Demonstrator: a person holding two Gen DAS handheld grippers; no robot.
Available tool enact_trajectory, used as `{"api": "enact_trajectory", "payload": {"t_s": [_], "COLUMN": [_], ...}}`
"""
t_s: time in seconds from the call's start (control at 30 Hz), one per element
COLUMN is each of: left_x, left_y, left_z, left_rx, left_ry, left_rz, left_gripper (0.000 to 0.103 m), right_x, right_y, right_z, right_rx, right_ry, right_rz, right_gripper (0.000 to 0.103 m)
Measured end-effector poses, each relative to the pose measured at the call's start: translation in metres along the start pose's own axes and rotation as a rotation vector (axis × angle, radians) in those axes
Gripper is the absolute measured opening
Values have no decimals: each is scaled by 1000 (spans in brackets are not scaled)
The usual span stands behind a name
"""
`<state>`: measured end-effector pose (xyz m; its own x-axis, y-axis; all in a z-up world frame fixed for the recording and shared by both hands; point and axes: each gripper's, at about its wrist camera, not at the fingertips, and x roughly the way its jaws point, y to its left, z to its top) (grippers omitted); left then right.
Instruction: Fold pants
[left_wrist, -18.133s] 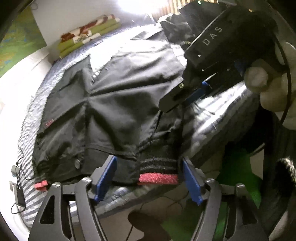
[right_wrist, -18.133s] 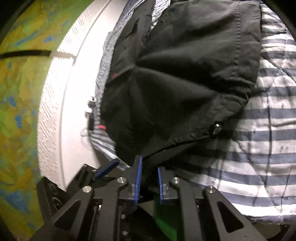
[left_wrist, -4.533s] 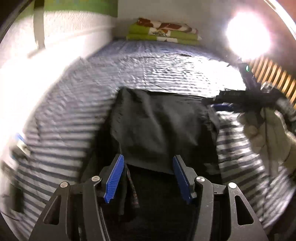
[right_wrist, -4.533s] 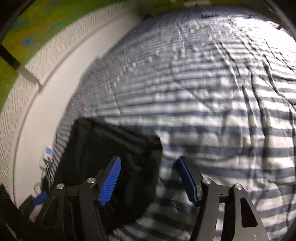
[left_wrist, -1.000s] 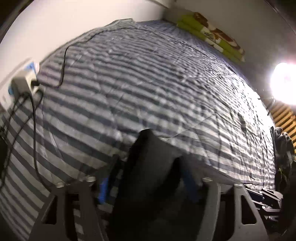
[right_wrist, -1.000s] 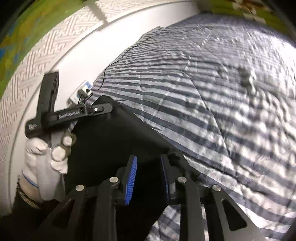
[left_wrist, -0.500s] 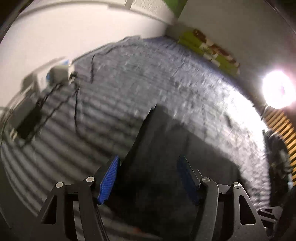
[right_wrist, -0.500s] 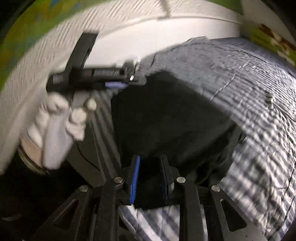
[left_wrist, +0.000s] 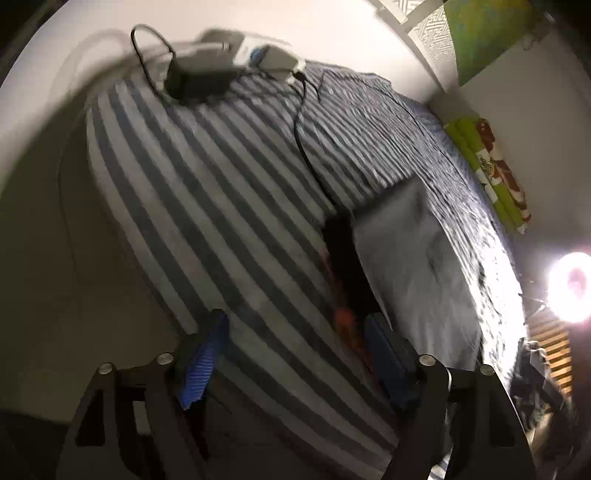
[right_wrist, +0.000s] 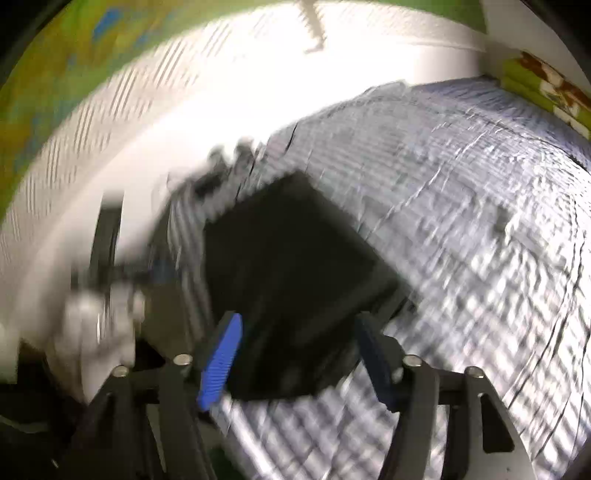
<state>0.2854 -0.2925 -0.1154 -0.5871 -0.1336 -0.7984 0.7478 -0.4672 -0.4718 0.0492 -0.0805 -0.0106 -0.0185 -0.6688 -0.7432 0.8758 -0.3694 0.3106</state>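
Now your left gripper (left_wrist: 295, 354) and right gripper (right_wrist: 299, 360) both gape empty beside the folded pants (right_wrist: 295, 266); no writing is legible.

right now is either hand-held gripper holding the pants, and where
Nothing is held. The left hand-held gripper and right hand-held gripper are both open, and the folded pants lie free on the striped bed.

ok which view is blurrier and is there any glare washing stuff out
Right wrist view: heavy motion smear across the wall, the gloved hand and the striped bedcover; the folded pants read as a black block. Left wrist view: sharper, blur mostly at the chargers; a lamp flares at the right edge.
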Motion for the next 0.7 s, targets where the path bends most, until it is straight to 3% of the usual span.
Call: {"api": "enact_trajectory", "payload": {"t_s": [0.1,0.23,0.5,0.6,0.67,0.7], "left_x": [5,16,30,34,35,36], "left_y": [-19,-38,-57,-61,-62,-66], "left_z": [-11,-15,-12,-12,-8,-6], "left_rx": [33,55,69,85,90,96], "left_ry": [11,34,23,8,-6,-10], "left_rz": [-15,15,70,86,99,97], "left_gripper": [90,95,98,97,87,82], "right_x": [14,56,124,142,154,155], "right_y": [-24,-40,-50,-50,-47,-44], "right_z": [32,61,77,75,69,68], "right_rx": [23,-30,-109,-117,-126,-133], "right_ry": [41,136,257,312,345,320], "right_rz": [53,43,91,167,201,207], "right_gripper": [66,66,66,66,66,66]}}
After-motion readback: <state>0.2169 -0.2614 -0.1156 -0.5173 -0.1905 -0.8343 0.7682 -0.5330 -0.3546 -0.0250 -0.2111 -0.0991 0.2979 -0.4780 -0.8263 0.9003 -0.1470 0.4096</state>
